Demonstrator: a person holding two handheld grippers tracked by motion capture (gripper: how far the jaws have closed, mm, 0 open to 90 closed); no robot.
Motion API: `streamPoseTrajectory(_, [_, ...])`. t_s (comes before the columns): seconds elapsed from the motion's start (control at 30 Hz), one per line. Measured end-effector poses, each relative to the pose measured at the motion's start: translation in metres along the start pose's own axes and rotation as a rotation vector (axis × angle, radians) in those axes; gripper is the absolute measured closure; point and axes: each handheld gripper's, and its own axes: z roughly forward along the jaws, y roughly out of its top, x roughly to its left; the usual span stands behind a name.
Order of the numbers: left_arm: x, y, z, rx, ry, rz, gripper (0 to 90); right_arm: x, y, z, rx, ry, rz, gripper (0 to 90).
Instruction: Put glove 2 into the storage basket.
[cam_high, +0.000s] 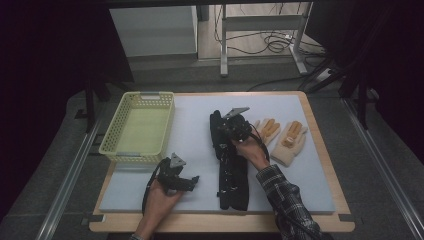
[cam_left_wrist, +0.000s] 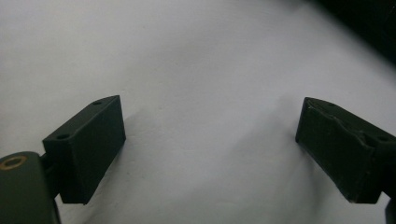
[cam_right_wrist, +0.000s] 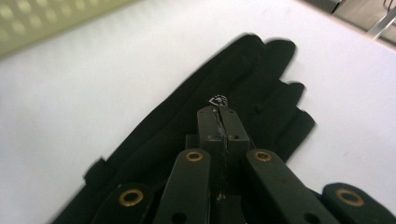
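Observation:
A pair of long black gloves (cam_high: 232, 175) lies lengthwise in the middle of the white mat (cam_high: 192, 125), fingers pointing away from me. My right gripper (cam_high: 223, 131) is down on the upper glove near its finger end. In the right gripper view the jaws (cam_right_wrist: 218, 112) stand pressed together, pinching a small pucker of the black glove (cam_right_wrist: 261, 74) fabric at their tips. My left gripper (cam_high: 193, 182) rests on the mat at the front left, held by a hand. Its jaws (cam_left_wrist: 210, 144) are wide apart over bare mat with nothing between them.
A yellow plastic basket (cam_high: 112, 135) stands empty at the mat's back left; its wall (cam_right_wrist: 42, 23) is blurred in the right gripper view. Two beige gloves (cam_high: 282, 137) lie palm up right of the black pair. The mat lies on a wooden board (cam_high: 320, 150).

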Motion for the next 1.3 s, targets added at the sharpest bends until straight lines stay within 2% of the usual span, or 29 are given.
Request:
streamPoseTrajectory(0.27, [0.000,0.000,0.000,0.000,0.000,0.001,8.4,-0.006,0.019,-0.025,-0.080,-0.031,0.022,88.9])
streamPoseTrajectory(0.47, [0.000,0.000,0.000,-0.002,-0.001,0.001,8.4,-0.009,0.029,-0.047,-0.104,-0.033,0.037,88.9])
streamPoseTrajectory(0.5, [0.000,0.000,0.000,-0.002,-0.001,0.001,8.4,-0.009,0.029,-0.047,-0.104,-0.033,0.037,88.9])
streamPoseTrajectory(0.6, [0.000,0.000,0.000,-0.001,0.000,0.001,8.4,-0.007,0.032,-0.064,-0.122,-0.034,0.034,88.9])
streamPoseTrajectory(0.77, [0.000,0.000,0.000,0.000,0.000,0.001,8.4,-0.003,0.035,-0.080,-0.139,-0.039,0.016,88.9])
streamPoseTrajectory(0.87, [0.000,0.000,0.000,0.000,0.000,0.002,8.4,-0.002,0.037,-0.088,-0.150,-0.063,0.000,88.9])
streamPoseTrajectory(1.0, [0.000,0.000,0.000,0.000,0.001,0.002,8.4,-0.011,0.038,-0.091,-0.151,-0.066,0.033,88.9])
streamPoseTrajectory(1.17, [0.000,0.000,0.000,0.000,0.000,0.002,8.4,-0.013,0.037,-0.093,-0.146,-0.083,0.025,88.9])
streamPoseTrajectory(1.3, [0.000,0.000,0.000,0.000,0.000,0.002,8.4,-0.020,0.038,-0.095,-0.144,-0.107,0.027,88.9])
